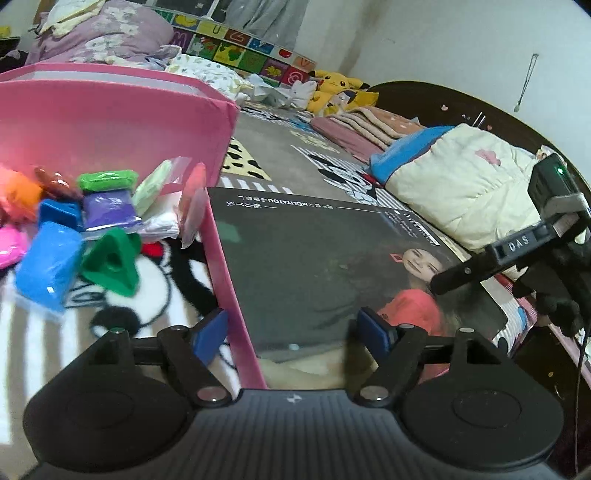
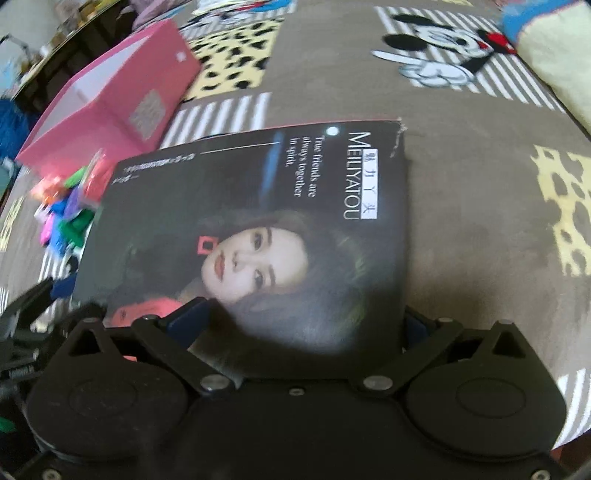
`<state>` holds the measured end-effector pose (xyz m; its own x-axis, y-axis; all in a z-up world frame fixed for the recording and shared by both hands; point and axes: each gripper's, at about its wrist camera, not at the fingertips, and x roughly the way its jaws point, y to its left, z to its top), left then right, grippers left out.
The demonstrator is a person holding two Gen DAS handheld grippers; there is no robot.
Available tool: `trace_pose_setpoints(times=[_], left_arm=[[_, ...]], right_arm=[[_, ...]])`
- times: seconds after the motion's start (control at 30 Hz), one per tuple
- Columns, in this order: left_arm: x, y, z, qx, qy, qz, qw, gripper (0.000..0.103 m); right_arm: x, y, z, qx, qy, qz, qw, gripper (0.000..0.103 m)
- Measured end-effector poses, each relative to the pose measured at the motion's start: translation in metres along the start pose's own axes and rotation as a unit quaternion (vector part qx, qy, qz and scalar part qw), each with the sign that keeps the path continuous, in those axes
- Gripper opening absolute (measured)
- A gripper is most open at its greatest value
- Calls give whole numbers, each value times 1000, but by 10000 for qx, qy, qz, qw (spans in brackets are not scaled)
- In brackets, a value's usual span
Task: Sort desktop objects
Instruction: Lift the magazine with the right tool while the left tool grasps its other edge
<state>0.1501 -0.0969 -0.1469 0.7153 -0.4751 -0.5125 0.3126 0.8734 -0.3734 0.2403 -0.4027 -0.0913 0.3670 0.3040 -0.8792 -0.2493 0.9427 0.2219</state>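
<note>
A flat box lid with a dark printed top showing a woman's face (image 1: 314, 266) (image 2: 258, 229) and pink sides lies on the patterned blanket. My left gripper (image 1: 295, 336) is open, its jaws astride the lid's near pink edge. My right gripper (image 2: 303, 317) is open with its jaws spanning the lid's near end; its finger also shows in the left wrist view (image 1: 465, 273). A pile of coloured clay packets and plastic moulds (image 1: 85, 229) (image 2: 70, 218) lies left of the lid, in front of an open pink box (image 1: 110, 114) (image 2: 110, 96).
The cartoon-print blanket (image 2: 480, 184) covers the bed. A cream and blue folded quilt (image 1: 461, 184) lies at the right. Yellow plush toys (image 1: 340, 88), pink folded blankets (image 1: 369, 125) and a purple duvet (image 1: 99, 33) lie further back by the wall.
</note>
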Motion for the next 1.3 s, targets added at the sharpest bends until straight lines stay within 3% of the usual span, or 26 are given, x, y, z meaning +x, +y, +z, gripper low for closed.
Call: trace_pose_setpoints(times=[0.57, 0.83, 1.3], left_arm=[[-86, -13, 20, 195, -542, 273, 9980, 77], [-129, 20, 34, -173, -844, 685, 9939, 79], [-177, 89, 61, -510, -944, 1156, 9875, 79]], right_arm=[[-65, 59, 0, -406, -650, 198, 9969, 103], [-71, 120, 26, -901, -926, 417, 9907, 103], [-45, 213, 62, -1635, -778, 439, 9825, 103]])
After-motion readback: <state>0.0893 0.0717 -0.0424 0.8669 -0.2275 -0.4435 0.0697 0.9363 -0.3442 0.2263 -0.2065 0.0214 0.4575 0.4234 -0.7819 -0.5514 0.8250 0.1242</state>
